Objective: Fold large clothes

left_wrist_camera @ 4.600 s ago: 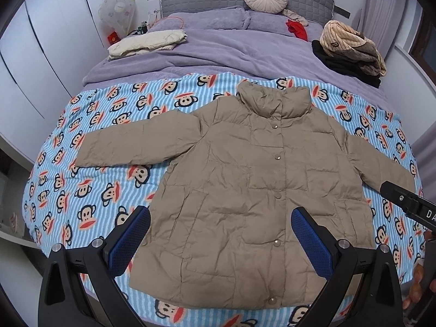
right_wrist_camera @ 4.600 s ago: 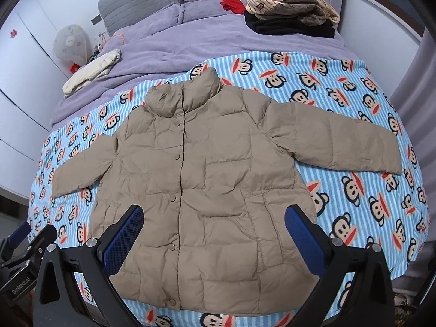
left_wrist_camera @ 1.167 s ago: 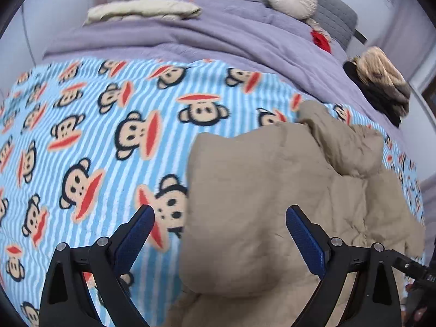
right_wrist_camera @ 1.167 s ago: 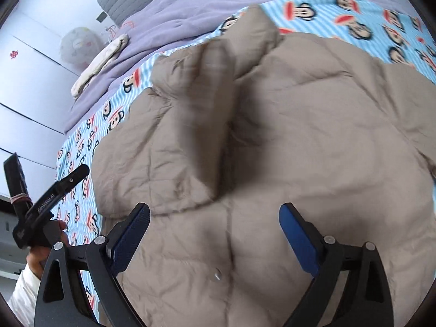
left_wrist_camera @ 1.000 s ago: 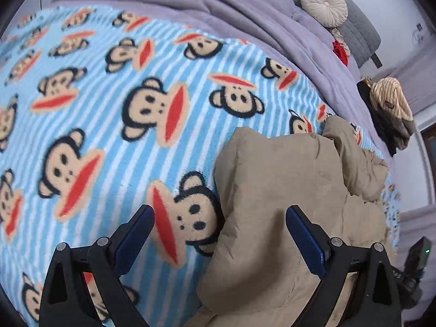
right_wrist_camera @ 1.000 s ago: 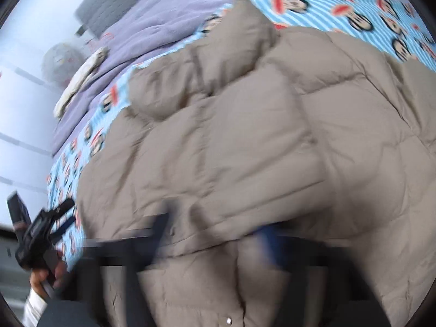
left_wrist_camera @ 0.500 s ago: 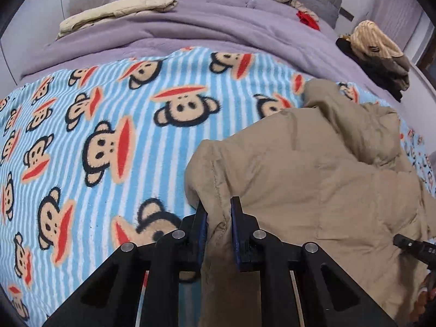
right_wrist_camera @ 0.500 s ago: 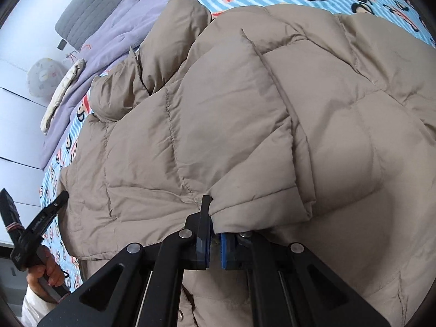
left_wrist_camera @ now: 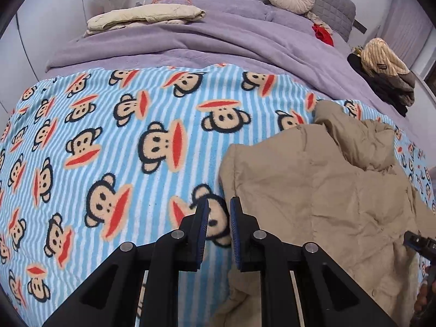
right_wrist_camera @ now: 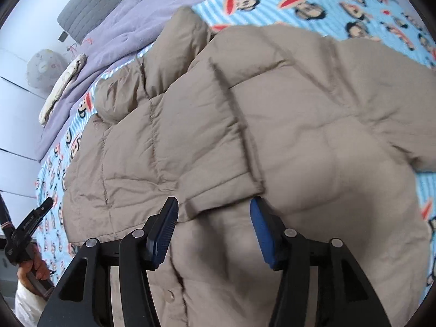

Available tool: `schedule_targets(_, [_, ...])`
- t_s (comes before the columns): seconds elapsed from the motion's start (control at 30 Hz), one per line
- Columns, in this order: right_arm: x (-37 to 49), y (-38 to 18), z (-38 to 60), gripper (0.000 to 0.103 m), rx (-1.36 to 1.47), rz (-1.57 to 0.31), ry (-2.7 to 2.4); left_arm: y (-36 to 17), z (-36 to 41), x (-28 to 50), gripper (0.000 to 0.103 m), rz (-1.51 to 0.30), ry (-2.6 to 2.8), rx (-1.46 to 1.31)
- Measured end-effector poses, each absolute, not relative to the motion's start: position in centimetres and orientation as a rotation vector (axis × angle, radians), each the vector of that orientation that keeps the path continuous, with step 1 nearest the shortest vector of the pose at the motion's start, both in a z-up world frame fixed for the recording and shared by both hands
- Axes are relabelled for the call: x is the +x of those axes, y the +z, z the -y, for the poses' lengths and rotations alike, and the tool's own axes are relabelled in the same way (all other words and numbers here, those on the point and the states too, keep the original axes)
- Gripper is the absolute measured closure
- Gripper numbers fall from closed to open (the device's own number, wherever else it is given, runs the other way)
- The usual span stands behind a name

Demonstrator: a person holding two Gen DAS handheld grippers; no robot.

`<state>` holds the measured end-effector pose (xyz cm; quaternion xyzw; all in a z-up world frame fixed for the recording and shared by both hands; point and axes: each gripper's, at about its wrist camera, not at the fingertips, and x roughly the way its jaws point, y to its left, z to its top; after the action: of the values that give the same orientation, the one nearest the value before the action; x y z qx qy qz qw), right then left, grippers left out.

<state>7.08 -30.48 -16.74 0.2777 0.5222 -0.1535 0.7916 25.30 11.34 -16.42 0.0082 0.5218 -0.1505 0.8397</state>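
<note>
**Sleeves folded in, both grippers clear of the jacket**

At the far left of the bed lies a folded cream blanket point(left_wrist_camera: 144, 16) on the purple duvet point(left_wrist_camera: 190, 43). Nearer, the blue-striped monkey-print blanket point(left_wrist_camera: 109, 136) lies bare on its left half. The left gripper point(left_wrist_camera: 219, 212) hangs over that print, its fingers nearly pressed together with only a thin gap and nothing between them; the edge of the jacket lies just to their right, not touching.

The tan puffer jacket point(right_wrist_camera: 299, 109) lies on the right half of the monkey blanket, collar toward the headboard, with a sleeve point(right_wrist_camera: 190, 141) folded across its front. The right gripper point(right_wrist_camera: 214, 209) hovers at that sleeve's cuff; its jaws have just been opening and now stand spread, the cuff lying just beyond them with neither pad pressing it.

Beyond the jacket, a heap of striped and dark clothes point(left_wrist_camera: 384, 73) sits at the bed's right edge.
</note>
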Motion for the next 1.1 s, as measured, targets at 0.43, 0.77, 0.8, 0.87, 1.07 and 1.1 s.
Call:
schedule_targets(0.43, [10.1, -19.8, 30.7, 0.097, 0.480, -1.175, -0.331, -22.6, -8.6, 23.5, 0.085, -1.213, -0.222, 0.097])
schedule_targets(0.77, [5.4, -17.1, 32.8, 0.093, 0.606, -1.160, -0.343, -18.4, -11.8, 20.5, 0.085, -1.229, -0.191, 0.071])
schedule_targets(0.8, [4.8, -16.9, 32.7, 0.093, 0.616, -1.160, -0.342, -18.0, -11.8, 19.9, 0.085, -1.232, -0.199, 0.066])
schedule_targets(0.87, [3.7, -16.7, 32.5, 0.093, 0.638, -1.165, -0.339, -17.4, -11.4, 18.7, 0.085, -1.236, -0.209, 0.064])
schedule_targets(1.07, [0.4, -16.7, 31.9, 0.093, 0.720, -1.193, -0.325, -16.3, -8.8, 15.1, 0.085, -1.267, -0.265, 0.076])
schedule_targets(1.1, [-0.1, -16.6, 31.8, 0.093, 0.730, -1.196, -0.328, -16.2, -8.1, 14.5, 0.085, -1.268, -0.275, 0.093])
